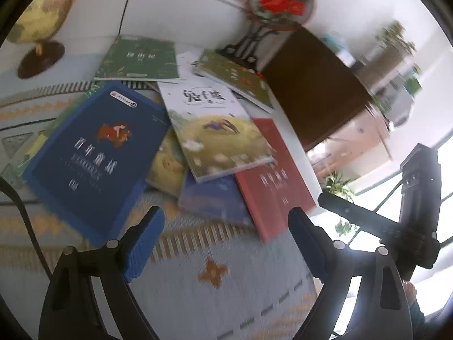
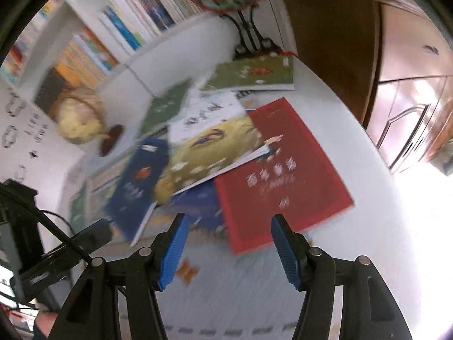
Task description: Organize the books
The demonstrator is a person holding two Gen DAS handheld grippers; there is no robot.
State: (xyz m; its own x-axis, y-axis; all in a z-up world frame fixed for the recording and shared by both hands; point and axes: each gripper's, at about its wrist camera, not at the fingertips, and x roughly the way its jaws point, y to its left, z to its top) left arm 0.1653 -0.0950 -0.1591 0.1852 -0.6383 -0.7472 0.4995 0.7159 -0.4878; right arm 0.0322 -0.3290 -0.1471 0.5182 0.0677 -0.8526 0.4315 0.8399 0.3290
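Left wrist view, left to right. Globe (image 1: 42,8) on a dark stand at the far left edge of the worktop (image 1: 288,119), which carries a patterned cloth (image 1: 198,255). Books lie in a loose, overlapping heap, all flat. Dark blue book (image 1: 93,155) nearest the left, tilted, resting partly on a green-edged one. Behind it, a green book (image 1: 138,58) close to the white cabinet. At centre, a white and yellow book (image 1: 215,130) lies on top of the pile, overlapping a small yellow cover, a lighter blue book (image 1: 212,198) and the red book (image 1: 271,178). Another green book (image 1: 235,80) sits behind, by the foot of a round fan ornament (image 1: 279,1) on a black stand. Red book reaches the worktop's right edge.

Left tool (image 1: 226,221): jaws spread wide, nothing between them, hanging over bare cloth just short of the pile.

Right wrist view: bookshelf (image 2: 113,28) upper left, same pile at centre, red book (image 2: 283,170) to the right, wooden cabinet (image 2: 410,70) beyond. Right tool (image 2: 228,221): jaws about half apart, holding nothing, tips just short of the red book's near edge and the light blue book. Frames motion-blurred.
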